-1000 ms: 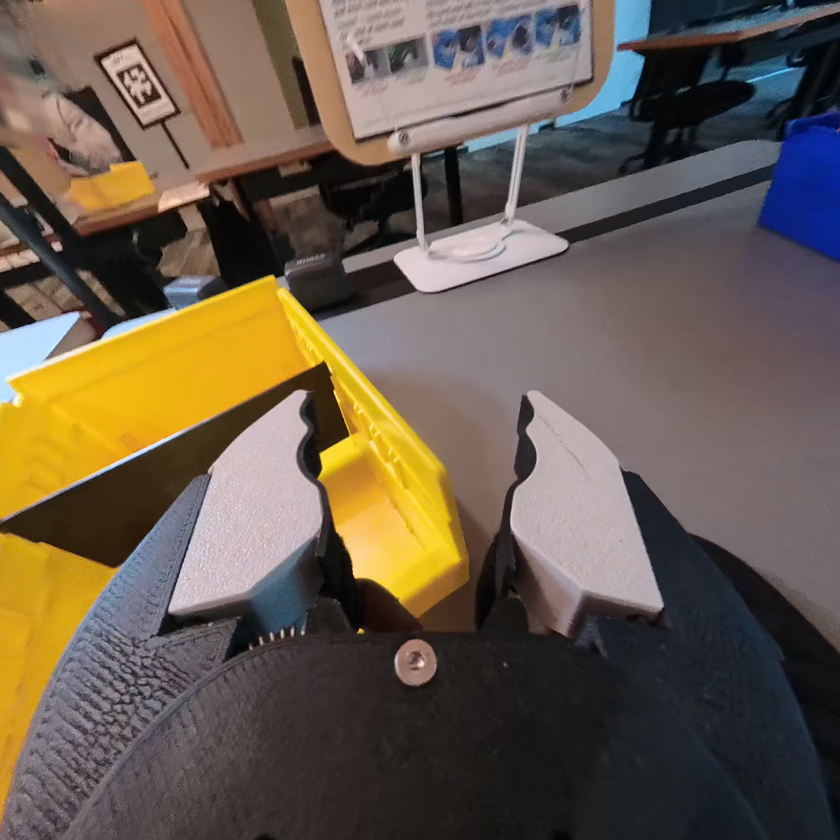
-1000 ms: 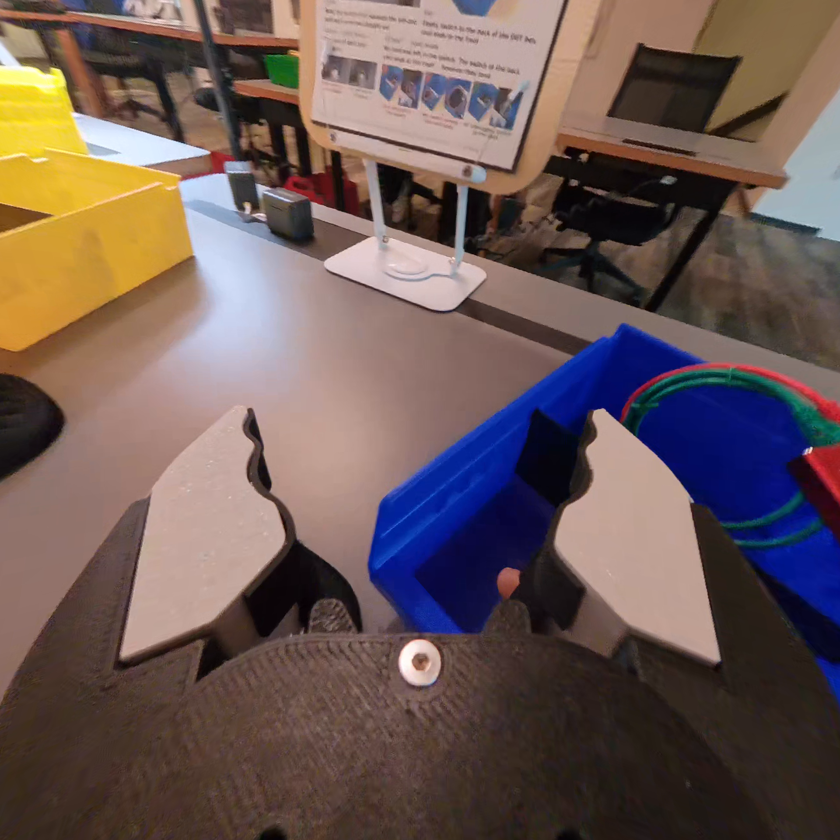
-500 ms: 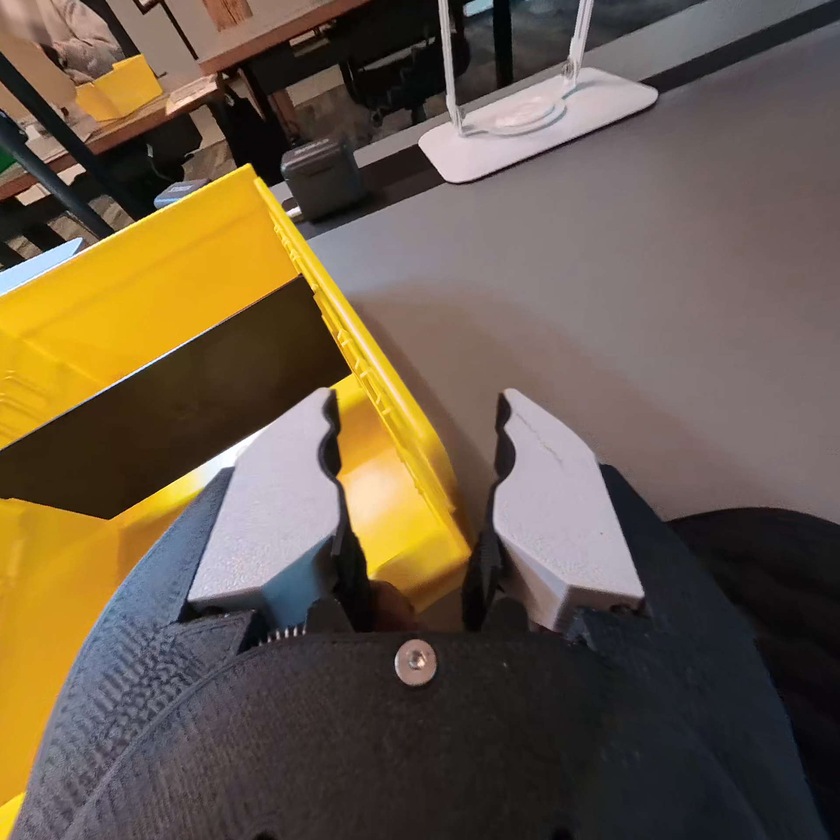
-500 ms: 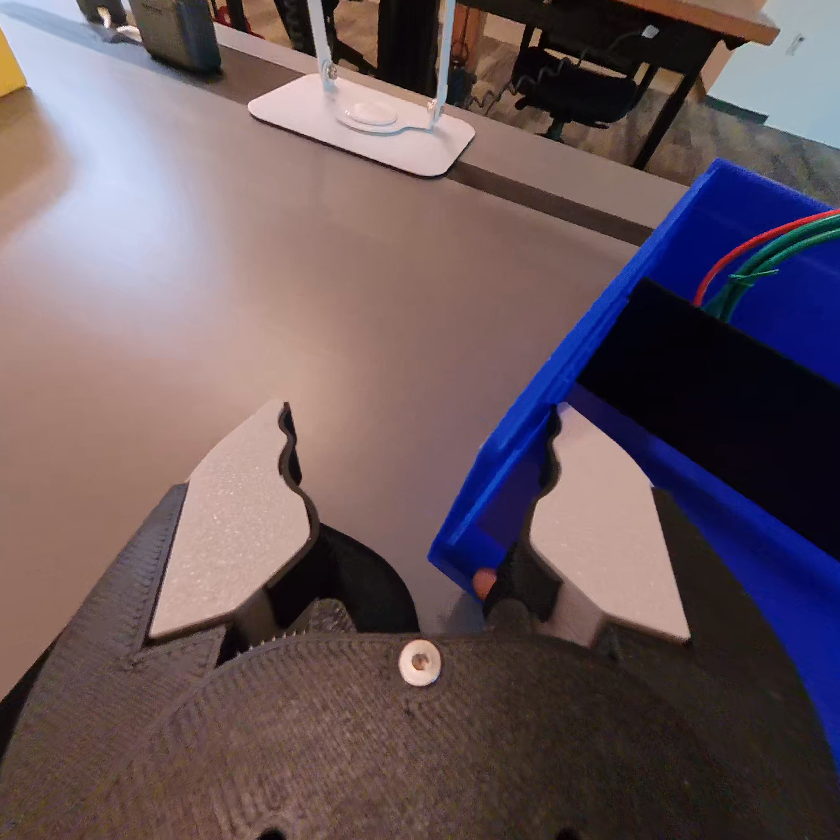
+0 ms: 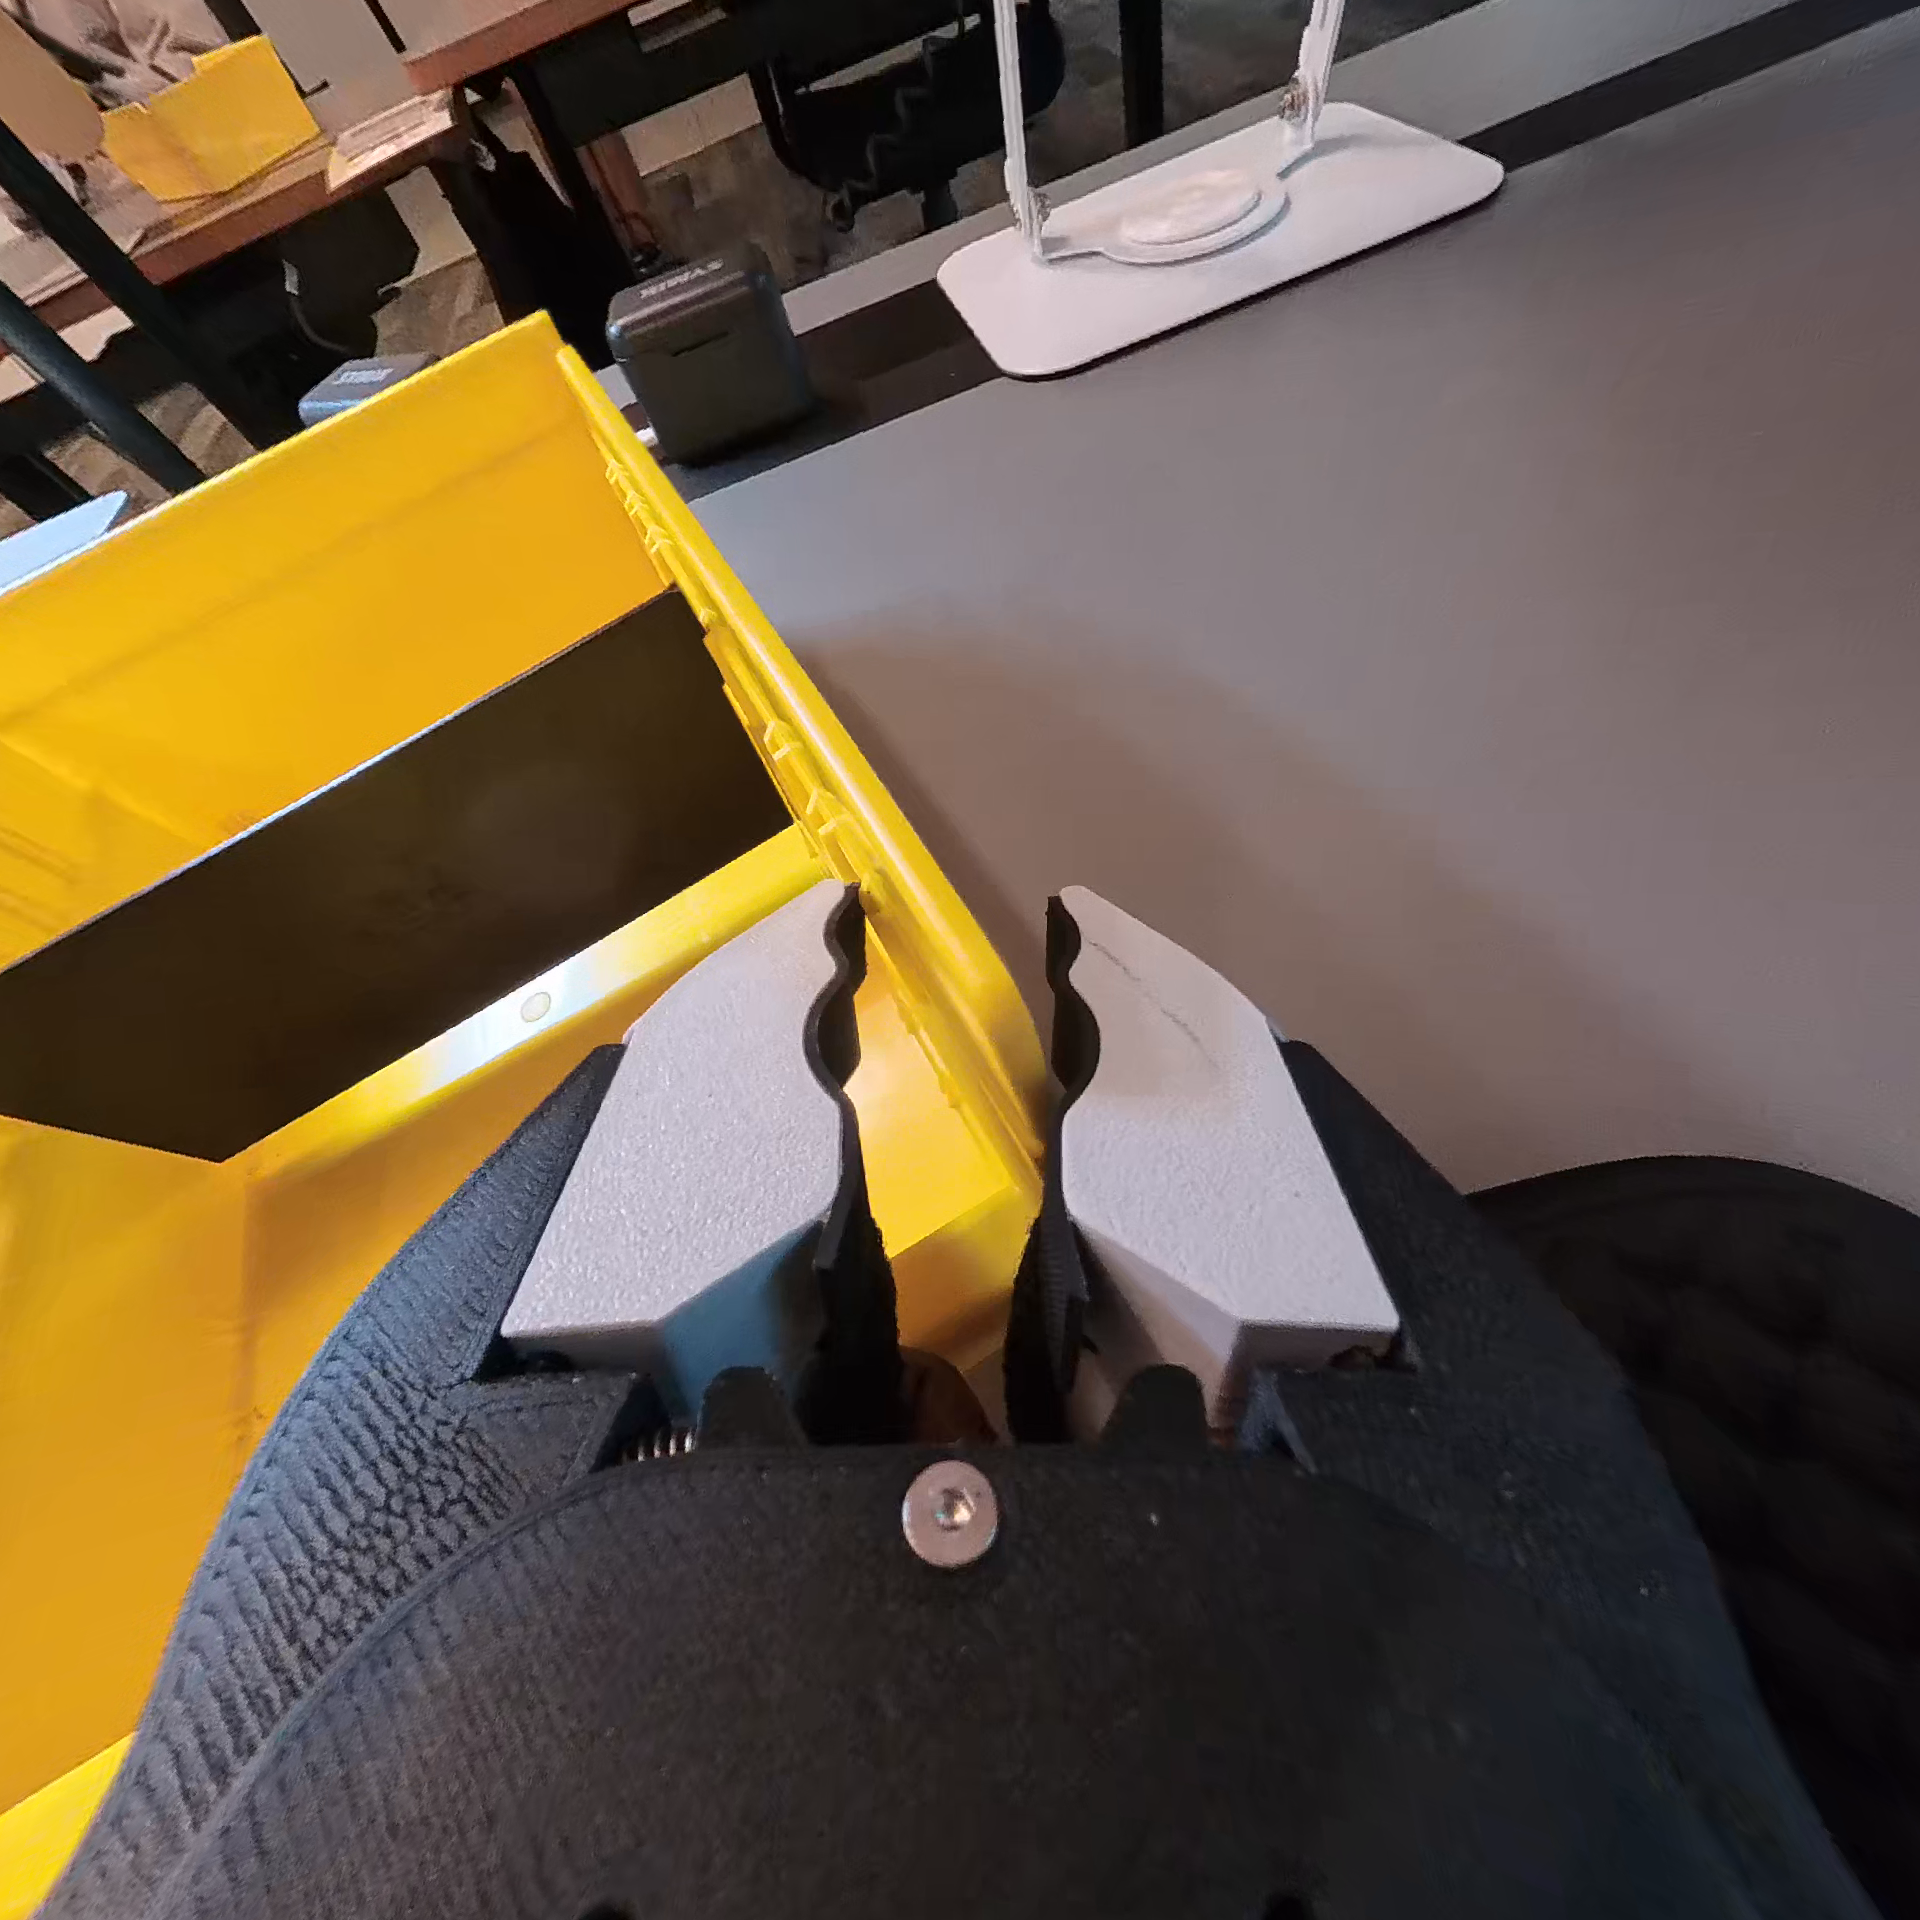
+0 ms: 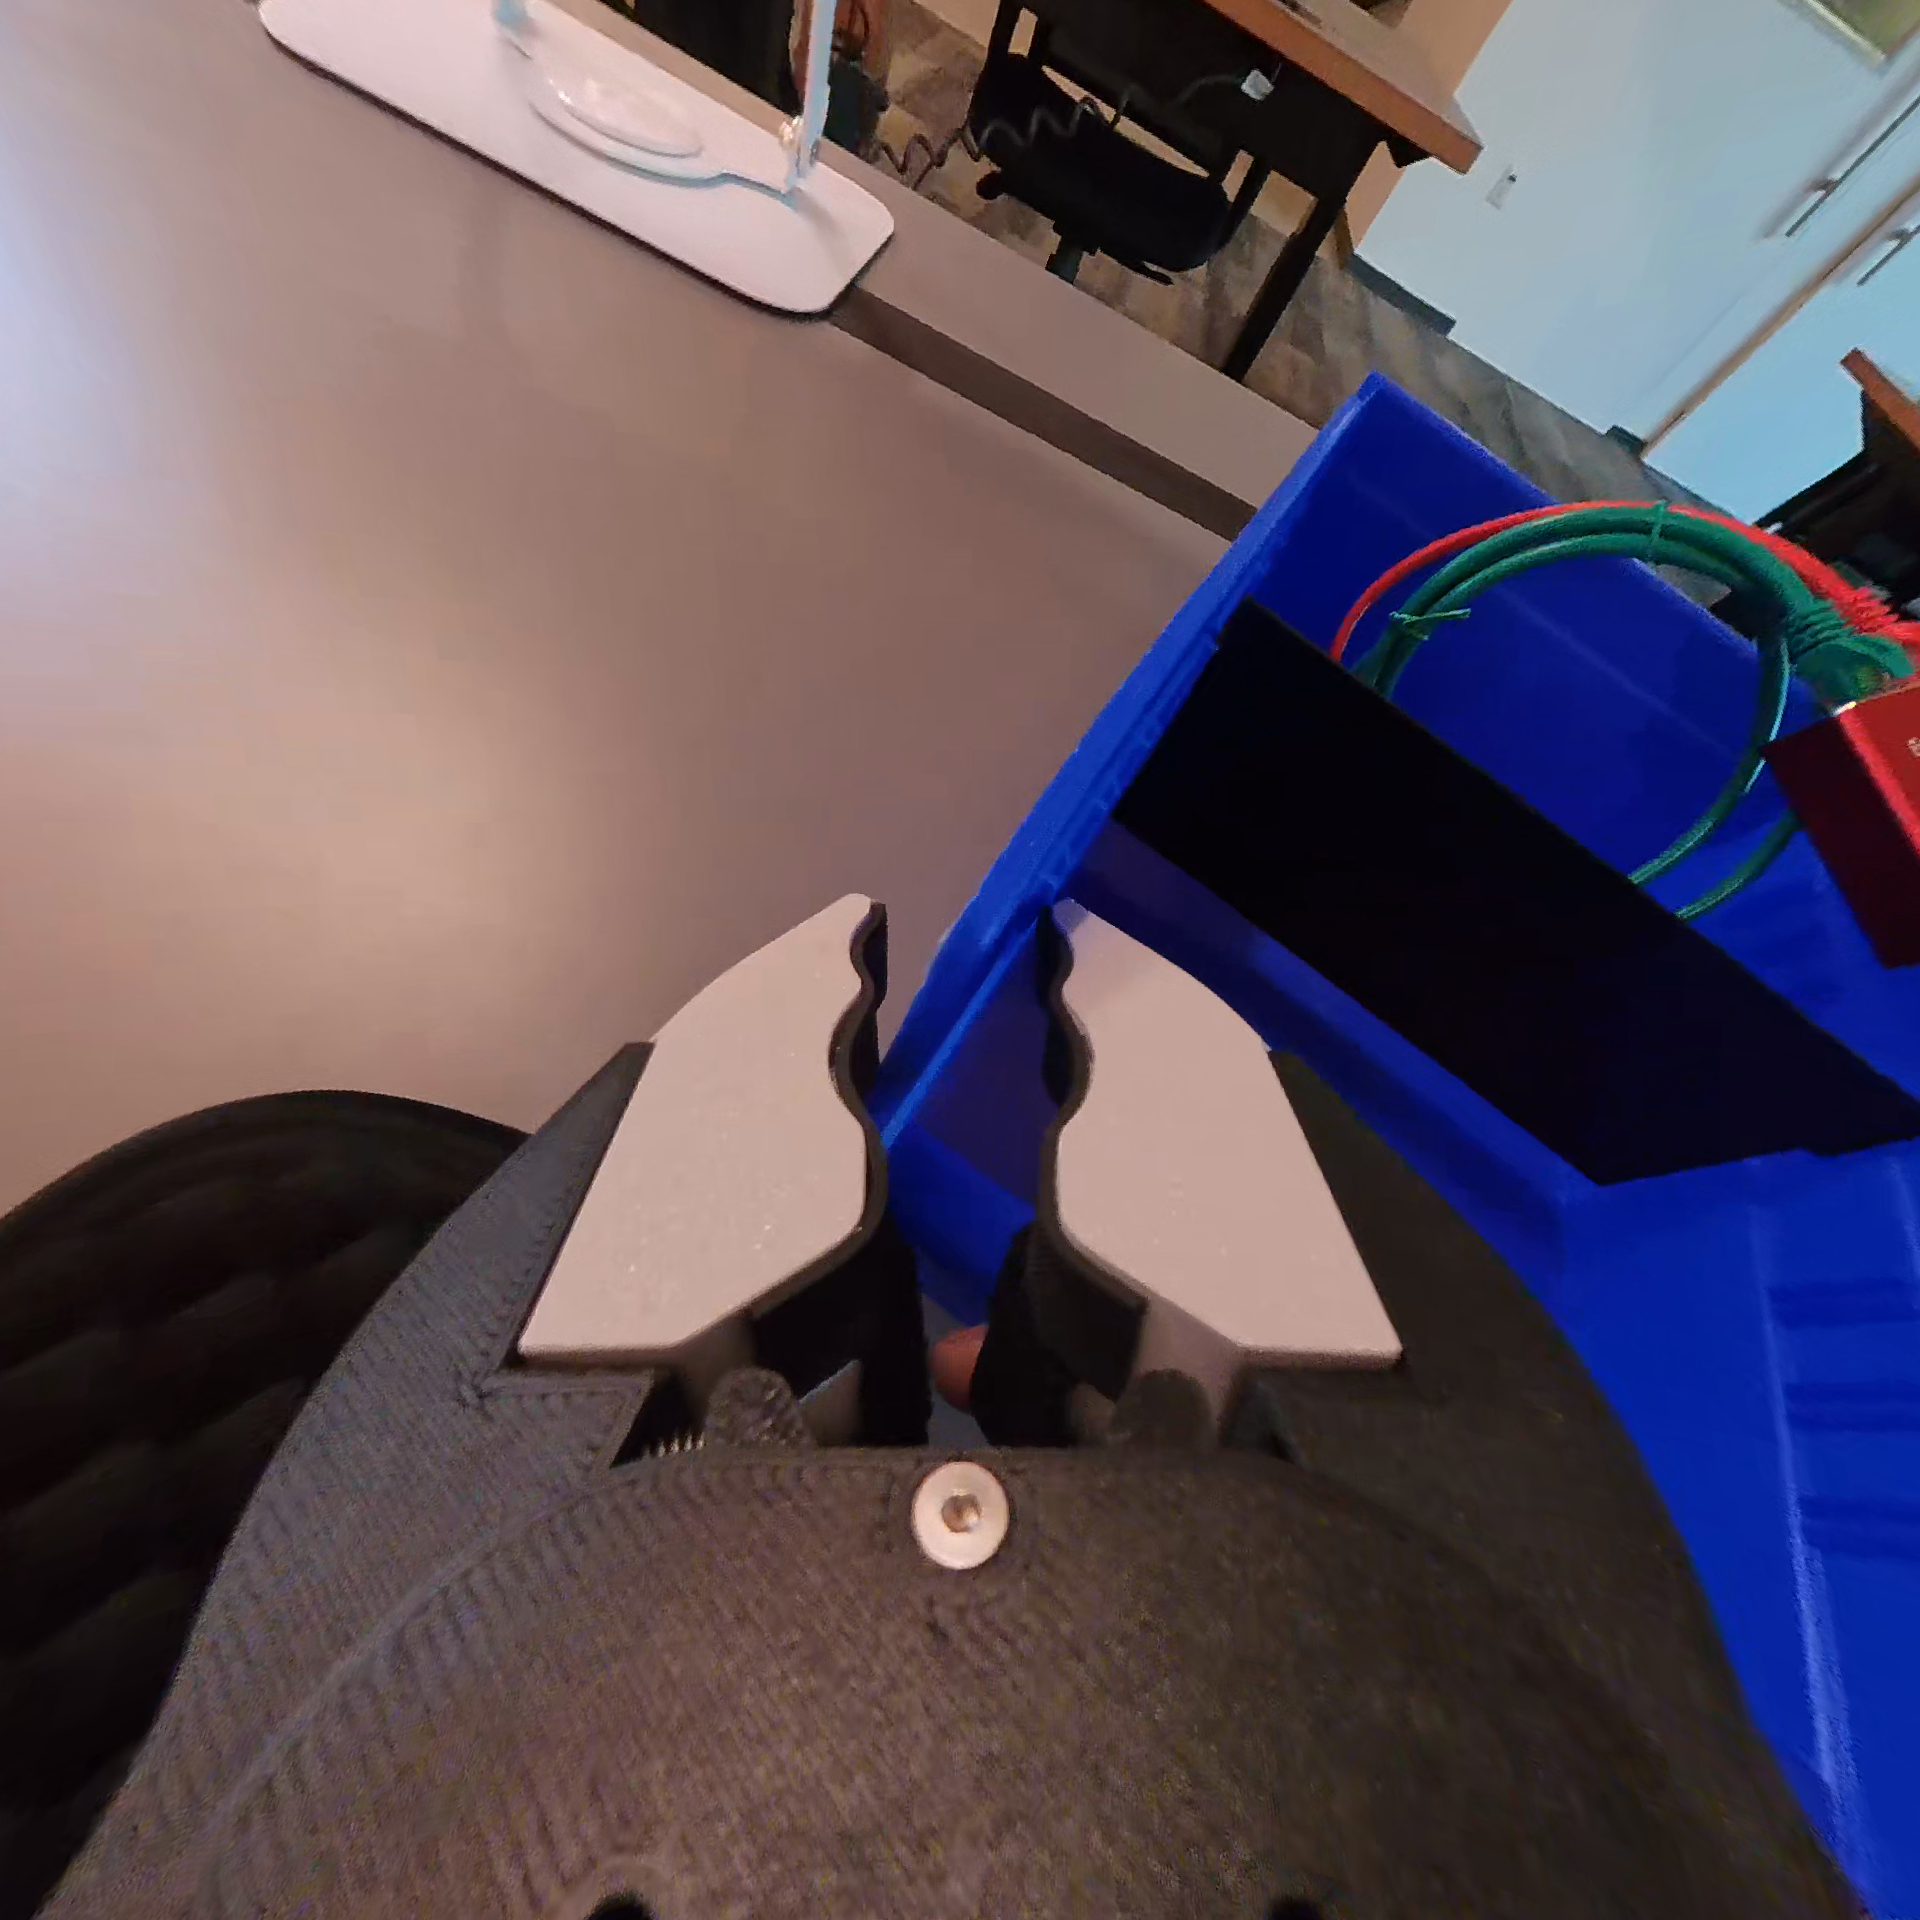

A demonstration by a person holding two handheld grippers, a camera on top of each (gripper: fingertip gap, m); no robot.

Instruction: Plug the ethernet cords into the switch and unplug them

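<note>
Two bins gripped. Left gripper (image 5: 954, 914) clamped on near corner wall of yellow plastic bin (image 5: 312, 582) on grey table (image 5: 1351, 675). Right gripper (image 6: 961, 920) clamped on corner wall of blue plastic bin (image 6: 1621, 675). Green and red ethernet cords (image 6: 1621, 540) coiled, likely light and floppy; take by stiff plug. Red metal switch (image 6: 1860, 800) beyond black divider (image 6: 1455, 914), well apart from gripper.

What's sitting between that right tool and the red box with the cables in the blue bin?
In the right wrist view, a black divider panel stands across the blue bin, between the right tool and the red switch with its green cord.
</note>
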